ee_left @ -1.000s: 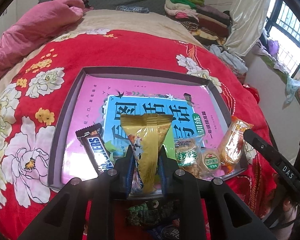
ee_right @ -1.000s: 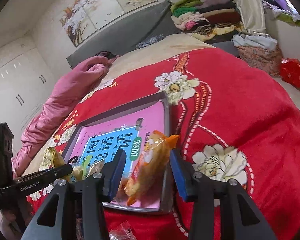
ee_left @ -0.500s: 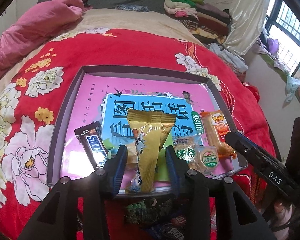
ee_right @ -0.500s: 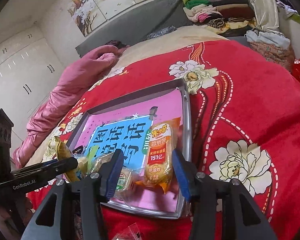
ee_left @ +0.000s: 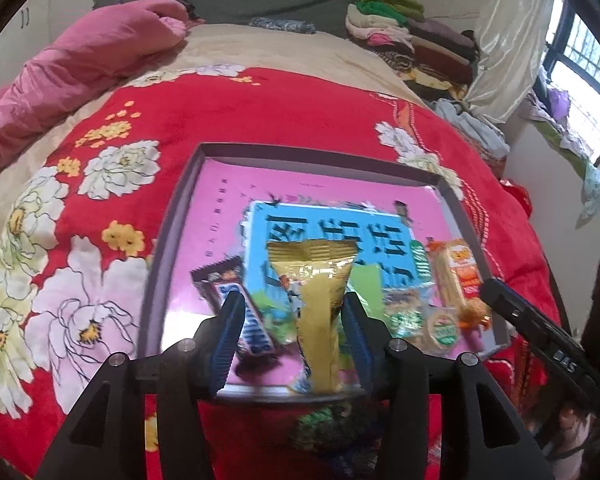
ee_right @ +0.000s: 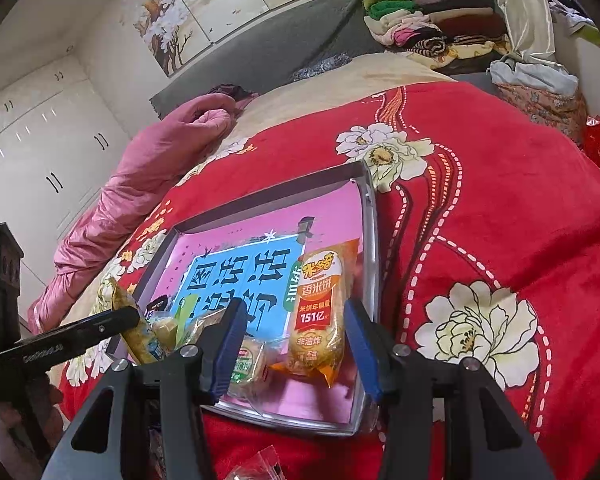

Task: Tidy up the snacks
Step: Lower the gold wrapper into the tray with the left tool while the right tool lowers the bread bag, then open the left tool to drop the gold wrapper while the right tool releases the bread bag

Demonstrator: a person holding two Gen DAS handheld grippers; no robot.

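A grey tray [ee_left: 180, 216] with a pink and blue book cover inside lies on the red flowered bedspread. My left gripper [ee_left: 294, 336] is open, its jaws wide apart on either side of a yellow snack packet [ee_left: 320, 312] that stands in the tray's near edge. A Snickers bar [ee_left: 240, 312] lies left of it. My right gripper [ee_right: 296, 350] is open over the tray's [ee_right: 374, 264] right side, and an orange rice-cracker packet [ee_right: 320, 312] lies flat between its jaws. Small green-labelled snacks [ee_right: 248, 364] lie beside it.
A pink quilt [ee_left: 80, 64] lies at the bed's far left. Folded clothes [ee_left: 412, 36] are stacked at the far right. A green wrapper [ee_left: 332, 424] lies on the bedspread just below the tray. A clear wrapper [ee_right: 256, 468] lies near my right gripper.
My left gripper has opened and let go of the yellow packet. My right gripper has released the orange packet, which now lies flat in the tray, and has drawn back a little.
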